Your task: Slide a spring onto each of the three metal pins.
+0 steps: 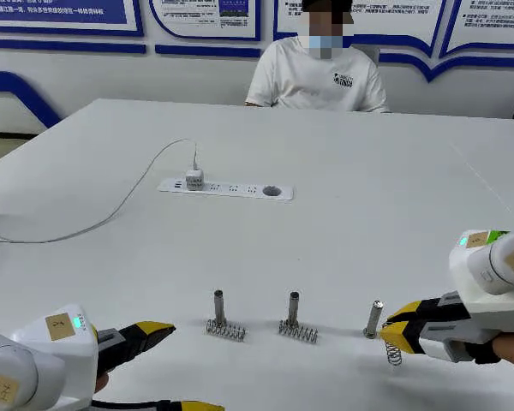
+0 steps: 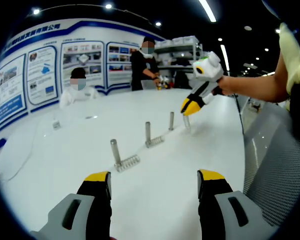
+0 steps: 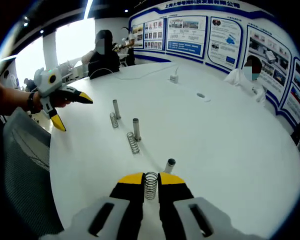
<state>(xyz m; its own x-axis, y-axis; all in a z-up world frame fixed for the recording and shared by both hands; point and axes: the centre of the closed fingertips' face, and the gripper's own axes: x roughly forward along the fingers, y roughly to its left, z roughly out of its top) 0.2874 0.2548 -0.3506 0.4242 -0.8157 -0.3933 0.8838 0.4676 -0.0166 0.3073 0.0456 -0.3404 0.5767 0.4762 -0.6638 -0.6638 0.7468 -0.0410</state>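
Head view: white counter [image 1: 343, 163] across the whole frame; seated person [image 1: 317, 73] in a white shirt at its far edge.

Left claw [image 1: 182, 368]: lower left, low over the near edge of the counter, pointing right toward the pin row. Jaws spread wide, nothing between them. Left hand [image 3: 12, 100] closed round the handle, wrist roughly level.

Right claw [image 1: 394, 325]: lower right, pointing left, tips just beside the right pin [image 1: 374, 317]. Jaws narrow, clamped on the held spring [image 3: 150, 186]. Right hand [image 1: 512, 351] wrapped round the handle, forearm [image 2: 255, 87] stretched out level above the counter.

Power strip [image 1: 227, 187]: mid-counter, well apart from the pins. White adapter [image 1: 194, 178] plugged in at its left end, cable [image 1: 111, 214] trailing off to the left.

Pins: three in a row near the front edge, all upright, shafts bare. Left pin [image 1: 219, 306], middle pin [image 1: 294, 306], then the right pin.

Springs: held spring upright between the right claw's tips, lower coils hanging below them; contact with the counter not determinable. Left spring [image 1: 225, 330] lying on its side at the foot of the left pin. Middle spring [image 1: 298, 332] lying likewise at the foot of the middle pin.
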